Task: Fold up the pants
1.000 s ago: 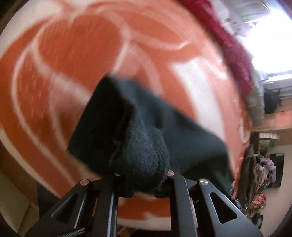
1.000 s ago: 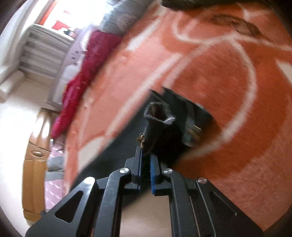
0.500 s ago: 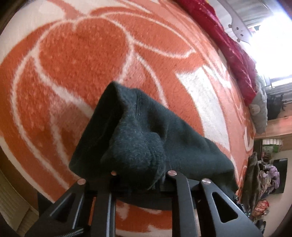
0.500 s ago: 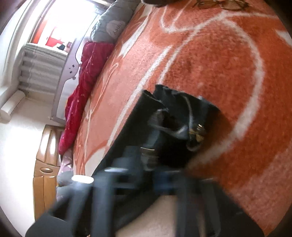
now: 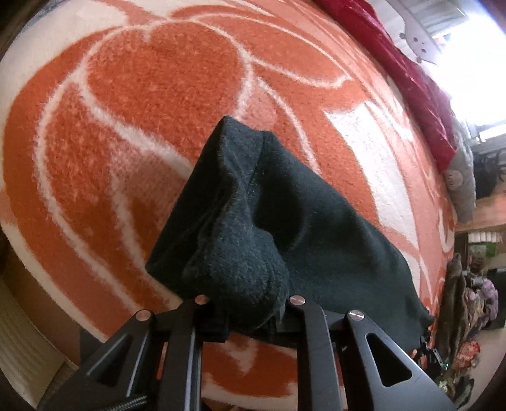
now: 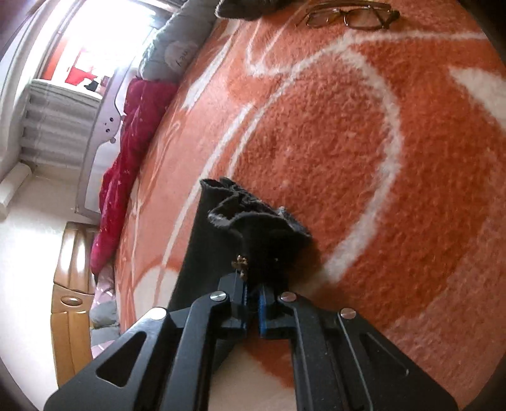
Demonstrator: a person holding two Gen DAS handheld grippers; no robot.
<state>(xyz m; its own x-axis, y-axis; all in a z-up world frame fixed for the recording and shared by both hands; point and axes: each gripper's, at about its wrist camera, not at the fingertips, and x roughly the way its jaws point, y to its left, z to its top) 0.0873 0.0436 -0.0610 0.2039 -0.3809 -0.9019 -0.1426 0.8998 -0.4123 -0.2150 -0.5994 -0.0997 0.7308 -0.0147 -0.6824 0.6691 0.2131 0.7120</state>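
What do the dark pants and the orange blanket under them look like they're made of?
The pants look like dark fleece or brushed knit: matte, with a fuzzy nap and soft, thick folds. A small brass-coloured metal fitting glints on them near the right gripper. The blanket looks like plush synthetic pile, orange with white lines whose edges are fuzzy. Exact fibres can't be told by eye.

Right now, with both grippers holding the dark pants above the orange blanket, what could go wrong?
1. The left gripper holds a thick bunch of the pants, and its jaws have just been opening; the cloth may slip out.
2. The right gripper pinches only a thin edge near a small metal piece, which may snag.
3. Glasses lie on the blanket; swinging cloth could hit them.
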